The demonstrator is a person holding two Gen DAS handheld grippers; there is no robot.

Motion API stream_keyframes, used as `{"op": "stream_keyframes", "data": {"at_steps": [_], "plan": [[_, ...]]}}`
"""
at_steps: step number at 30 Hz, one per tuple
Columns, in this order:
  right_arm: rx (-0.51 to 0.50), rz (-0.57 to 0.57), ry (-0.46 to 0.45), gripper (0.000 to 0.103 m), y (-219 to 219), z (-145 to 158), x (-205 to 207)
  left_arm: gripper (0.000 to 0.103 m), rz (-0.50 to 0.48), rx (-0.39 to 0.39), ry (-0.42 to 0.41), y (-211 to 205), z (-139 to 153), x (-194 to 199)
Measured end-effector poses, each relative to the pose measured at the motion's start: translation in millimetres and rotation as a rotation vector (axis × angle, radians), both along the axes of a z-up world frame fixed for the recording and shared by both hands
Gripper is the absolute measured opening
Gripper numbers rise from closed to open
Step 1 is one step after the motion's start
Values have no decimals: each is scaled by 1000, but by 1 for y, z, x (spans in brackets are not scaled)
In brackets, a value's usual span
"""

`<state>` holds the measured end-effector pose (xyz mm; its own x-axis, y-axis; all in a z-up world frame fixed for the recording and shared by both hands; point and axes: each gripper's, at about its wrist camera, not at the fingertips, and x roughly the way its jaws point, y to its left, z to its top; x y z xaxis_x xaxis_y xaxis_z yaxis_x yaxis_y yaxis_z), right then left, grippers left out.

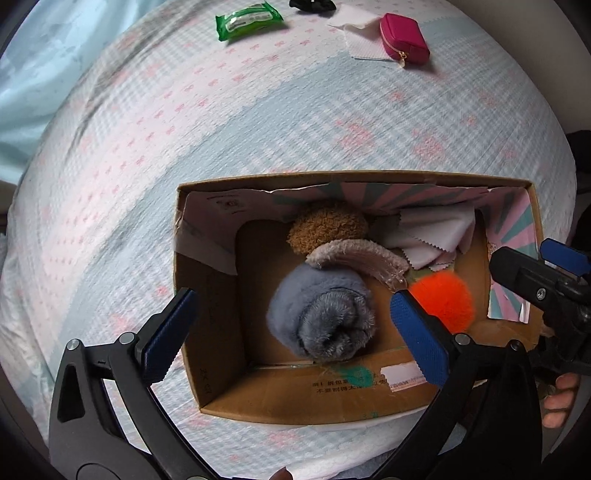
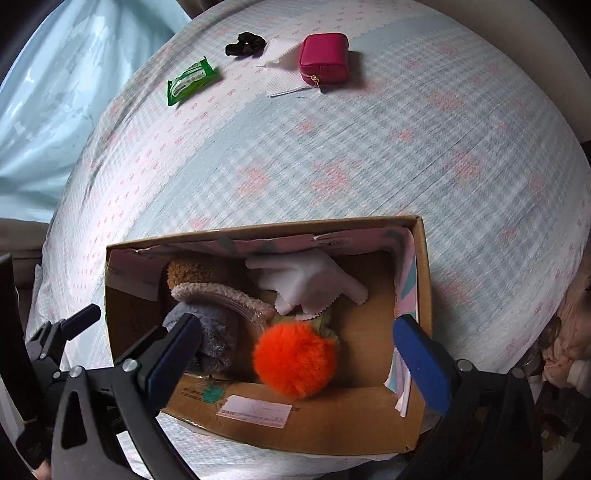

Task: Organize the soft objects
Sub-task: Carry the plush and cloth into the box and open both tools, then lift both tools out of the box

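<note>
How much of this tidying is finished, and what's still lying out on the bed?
Done: the box holds an orange pompom, grey fleece roll, brown plush and white cloth. In hand: nothing; both hand-held grippers, left and right, hover open. Left: green packet, black scrunchie, white sheet, pink pouch.

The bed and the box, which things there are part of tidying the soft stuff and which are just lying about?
Job: cardboard box, grey fleece roll, orange pom-pom, brown plush, white cloth, black scrunchie.
Lying about: green wipes pack, magenta pouch.
</note>
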<state>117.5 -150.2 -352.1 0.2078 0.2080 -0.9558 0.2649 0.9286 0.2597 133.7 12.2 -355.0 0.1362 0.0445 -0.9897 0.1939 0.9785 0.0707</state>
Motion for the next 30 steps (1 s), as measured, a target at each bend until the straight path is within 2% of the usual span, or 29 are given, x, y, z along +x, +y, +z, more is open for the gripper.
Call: {"op": "stream_keyframes", "data": {"at_steps": [8, 16, 24, 30], "plan": [[-19, 18, -30, 103, 6, 16, -4, 103, 23, -20, -22, 8, 20, -5], [-56, 41, -83, 103, 15, 52, -12, 103, 72, -49, -74, 22, 58, -20], [-121, 79, -237, 103, 28, 121, -26, 103, 123, -85, -189, 33, 117, -36], [-181, 85, -362, 103, 32, 175, -41, 103, 148, -115, -327, 42, 178, -52]]}}
